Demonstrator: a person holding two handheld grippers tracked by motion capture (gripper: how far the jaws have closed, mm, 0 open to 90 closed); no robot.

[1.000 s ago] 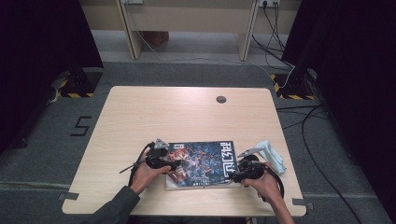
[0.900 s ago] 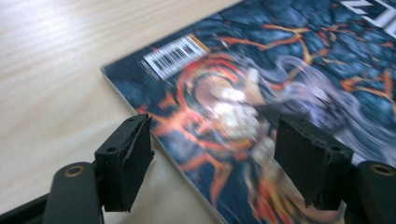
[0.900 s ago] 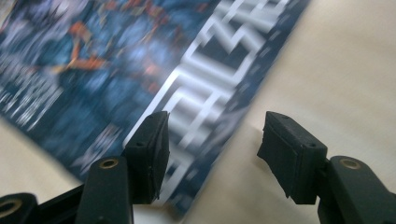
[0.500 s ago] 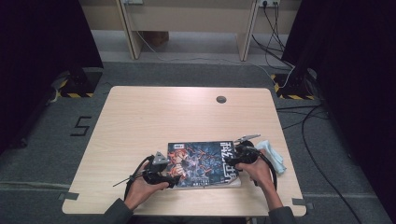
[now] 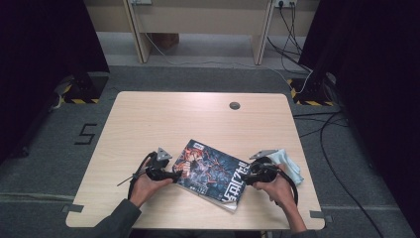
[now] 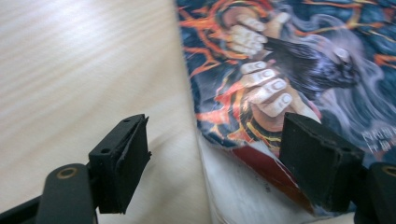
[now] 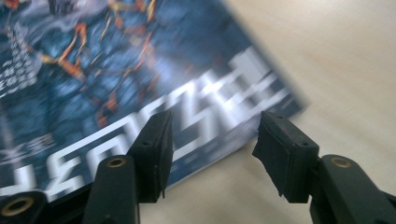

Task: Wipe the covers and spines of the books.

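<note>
A magazine (image 5: 213,171) with a dark blue illustrated cover lies askew on the wooden table (image 5: 148,119), its left end farther from me than its right. My left gripper (image 5: 177,173) is at its left end. In the left gripper view the left gripper (image 6: 212,158) is open, its jaws straddling the magazine (image 6: 299,60) corner, where the cover is slightly lifted. My right gripper (image 5: 246,179) is at the right end. In the right gripper view the right gripper (image 7: 212,149) has just been closing, with the magazine (image 7: 93,70) edge by its jaws and the pads not pressing it.
A crumpled white cloth (image 5: 292,166) lies just right of my right hand near the table's right edge. A round cable hole (image 5: 234,105) sits toward the far side. Dark curtains and floor cables surround the table.
The magazine has turned from square with the table edge to a slant, left end away from me. Both hands shifted slightly with it, staying at its two ends.
</note>
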